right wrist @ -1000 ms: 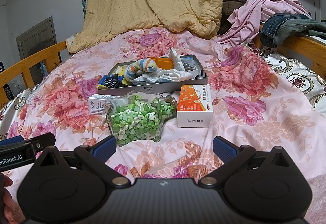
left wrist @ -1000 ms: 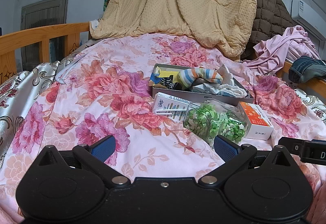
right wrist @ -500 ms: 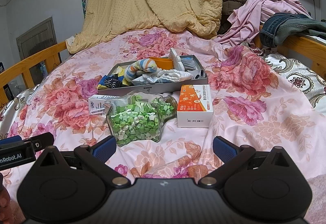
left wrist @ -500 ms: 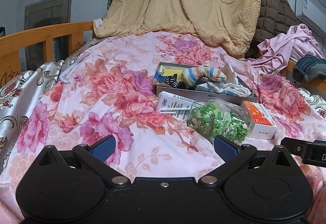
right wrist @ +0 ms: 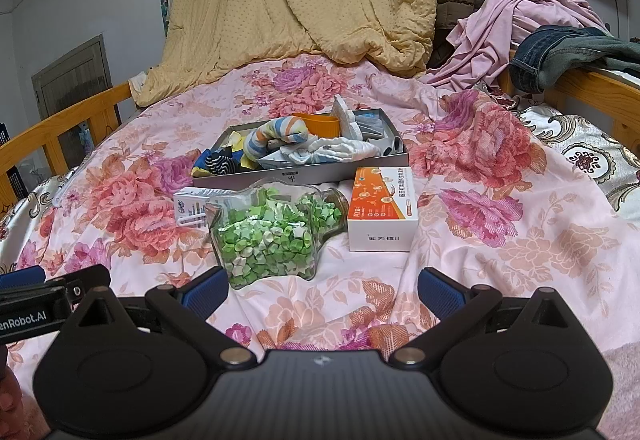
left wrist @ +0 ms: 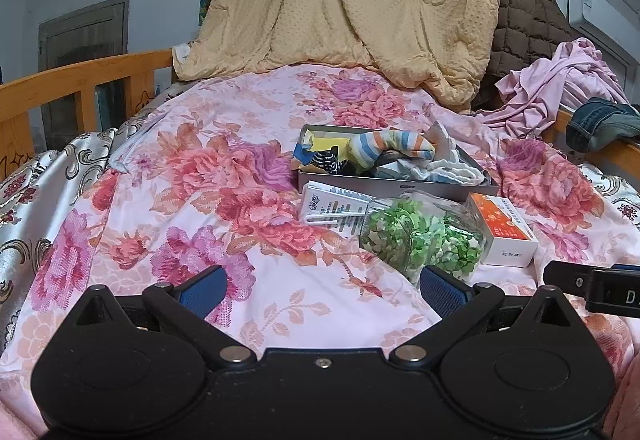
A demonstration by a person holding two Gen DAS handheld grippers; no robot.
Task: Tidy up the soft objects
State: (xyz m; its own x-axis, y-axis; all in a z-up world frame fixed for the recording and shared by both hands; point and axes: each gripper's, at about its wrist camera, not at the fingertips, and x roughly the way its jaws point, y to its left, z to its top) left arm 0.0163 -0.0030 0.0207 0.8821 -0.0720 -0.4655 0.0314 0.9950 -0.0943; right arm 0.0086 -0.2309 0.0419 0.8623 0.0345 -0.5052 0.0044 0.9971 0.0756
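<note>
Both my tongs hover low over the pink floral bedspread (right wrist: 500, 175), nothing held. My left gripper (left wrist: 322, 286) is spread wide, my right gripper (right wrist: 322, 286) too. Soft things sit ahead in the shallow grey cardboard box (right wrist: 320, 172): a striped rolled sock (right wrist: 276, 133) on top, a white folded cloth (right wrist: 340, 151) beside it. Just in front lie a clear glass jar of green paper stars (right wrist: 268, 236), an orange-and-white carton (right wrist: 382, 209) and a small white carton (left wrist: 330, 205).
</note>
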